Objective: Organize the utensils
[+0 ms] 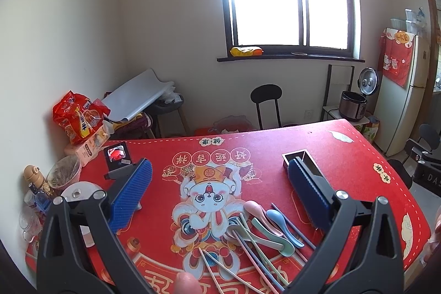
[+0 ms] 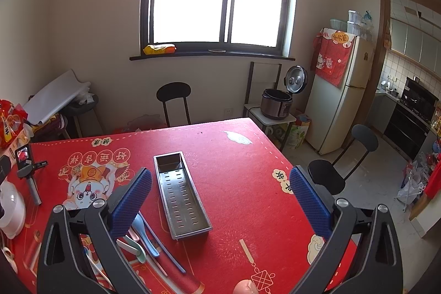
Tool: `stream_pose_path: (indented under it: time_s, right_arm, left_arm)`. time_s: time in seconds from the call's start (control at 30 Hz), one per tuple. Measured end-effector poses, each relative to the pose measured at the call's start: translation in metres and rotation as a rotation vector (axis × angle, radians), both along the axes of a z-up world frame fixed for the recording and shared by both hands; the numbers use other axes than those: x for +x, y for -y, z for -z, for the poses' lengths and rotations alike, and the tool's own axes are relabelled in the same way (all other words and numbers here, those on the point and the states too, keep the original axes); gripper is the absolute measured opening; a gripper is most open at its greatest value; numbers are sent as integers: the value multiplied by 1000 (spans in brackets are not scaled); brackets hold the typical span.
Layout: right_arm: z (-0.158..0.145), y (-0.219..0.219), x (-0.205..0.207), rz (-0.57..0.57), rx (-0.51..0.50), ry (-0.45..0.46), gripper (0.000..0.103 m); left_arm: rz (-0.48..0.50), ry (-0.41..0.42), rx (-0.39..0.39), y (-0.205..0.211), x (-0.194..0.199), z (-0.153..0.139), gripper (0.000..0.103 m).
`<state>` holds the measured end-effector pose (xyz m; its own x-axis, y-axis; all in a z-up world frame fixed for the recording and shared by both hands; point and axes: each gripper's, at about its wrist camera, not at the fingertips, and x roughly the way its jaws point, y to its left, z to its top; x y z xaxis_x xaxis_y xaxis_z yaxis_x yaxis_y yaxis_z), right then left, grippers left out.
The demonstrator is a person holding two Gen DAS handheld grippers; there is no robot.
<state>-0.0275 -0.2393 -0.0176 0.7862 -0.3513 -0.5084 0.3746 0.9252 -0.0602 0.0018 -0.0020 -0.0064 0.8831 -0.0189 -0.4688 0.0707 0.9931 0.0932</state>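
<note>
Both the left gripper [image 1: 219, 193] and right gripper [image 2: 220, 197] hang wide apart, holding nothing, ready to move spoons [image 1: 271, 222] from the table's near edge into the metal tray [image 2: 180, 197].

Red table mat [image 2: 234, 156]: printed Chinese characters, upside down from both cameras; four red roundels read 好运连连 toward the far edge; a small cloud label bore 好运 by the right edge. Black device [image 1: 430, 178] off the right edge: letters "DAS". Other lettering was illegible.
</note>
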Motion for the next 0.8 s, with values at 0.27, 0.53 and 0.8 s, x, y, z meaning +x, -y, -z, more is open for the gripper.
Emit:
stream_pose_path:
  time_s: [0.27, 0.53, 0.8]
  right_arm:
    - [0, 1, 0, -1, 1, 0, 98]
    - [-1, 1, 0, -1, 8, 2, 98]
    - [4, -1, 2, -38, 50, -7, 98]
  left_arm:
    - [-1, 0, 0, 0, 0, 0, 98]
    - [-7, -6, -5, -1, 0, 1, 98]
    - [-38, -48, -26, -12, 6, 5, 98]
